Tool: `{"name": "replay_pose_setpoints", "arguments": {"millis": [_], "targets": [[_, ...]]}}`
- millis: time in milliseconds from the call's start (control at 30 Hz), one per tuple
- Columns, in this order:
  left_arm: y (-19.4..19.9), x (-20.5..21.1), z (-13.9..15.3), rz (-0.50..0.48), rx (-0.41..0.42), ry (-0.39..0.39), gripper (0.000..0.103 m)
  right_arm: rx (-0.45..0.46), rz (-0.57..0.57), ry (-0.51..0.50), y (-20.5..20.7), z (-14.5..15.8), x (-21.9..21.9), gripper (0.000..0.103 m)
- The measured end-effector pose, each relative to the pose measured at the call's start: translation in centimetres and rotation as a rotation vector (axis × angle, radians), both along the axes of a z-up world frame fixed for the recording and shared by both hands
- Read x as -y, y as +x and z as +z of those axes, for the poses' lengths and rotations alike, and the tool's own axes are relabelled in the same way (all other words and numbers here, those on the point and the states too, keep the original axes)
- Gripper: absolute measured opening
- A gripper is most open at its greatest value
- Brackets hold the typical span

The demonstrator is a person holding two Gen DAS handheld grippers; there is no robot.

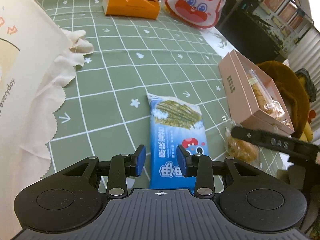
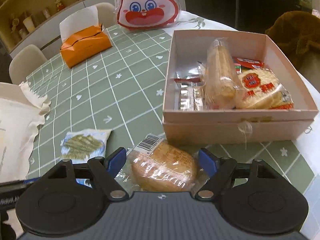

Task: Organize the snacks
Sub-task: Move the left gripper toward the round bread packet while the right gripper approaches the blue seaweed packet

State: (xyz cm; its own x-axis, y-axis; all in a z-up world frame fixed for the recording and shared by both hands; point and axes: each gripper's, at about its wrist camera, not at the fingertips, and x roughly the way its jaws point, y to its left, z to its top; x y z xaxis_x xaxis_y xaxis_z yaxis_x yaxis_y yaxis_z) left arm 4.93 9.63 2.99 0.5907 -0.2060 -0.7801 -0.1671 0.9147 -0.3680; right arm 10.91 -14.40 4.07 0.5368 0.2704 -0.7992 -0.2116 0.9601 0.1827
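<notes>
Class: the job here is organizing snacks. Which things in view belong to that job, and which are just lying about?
Part of the job:
blue seaweed snack packet
wrapped round cake
pink box with snacks inside

Just lying about:
orange tissue box
rabbit-face bag
white cloth
brown plush toy

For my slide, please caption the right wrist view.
Open right gripper straddles clear-wrapped round pastry before pink cardboard snack box.

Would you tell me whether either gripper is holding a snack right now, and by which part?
Nothing is held. The left gripper straddles the blue packet's near end; the right gripper straddles the wrapped bun. Both sets of pads stand clear.
</notes>
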Motion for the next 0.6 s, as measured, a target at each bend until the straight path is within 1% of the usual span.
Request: {"name": "replay_pose_setpoints", "arguments": {"millis": [67, 200, 300, 400, 500, 600], "targets": [[0.0, -0.1, -0.1, -0.006, 0.002, -0.007, 0.039, -0.003, 0.019, -0.011, -0.9, 0.0, 0.7, 0.08], [0.2, -0.6, -0.3, -0.003, 0.008, -0.025, 0.039, 0.01, 0.028, -0.072, -2.9, 0.0, 2.5, 0.08], [0.5, -0.8, -0.7, 0.005, 0.013, -0.036, 0.039, 0.013, 0.01, -0.117, -3.7, 0.1, 4.0, 0.08], [0.9, -0.7, -0.7, 0.004, 0.021, -0.039, 0.039, 0.008, -0.026, -0.119, -4.0, 0.1, 5.1, 0.081], [1.7, -0.1, -0.7, -0.029, 0.03, -0.03, 0.039, 0.011, -0.06, -0.099, -4.3, -0.1, 5.5, 0.083], [2.7, 1.1, -0.8, -0.096, 0.028, 0.001, 0.039, 0.035, -0.052, -0.134, -4.7, -0.3, 4.7, 0.084]]}}
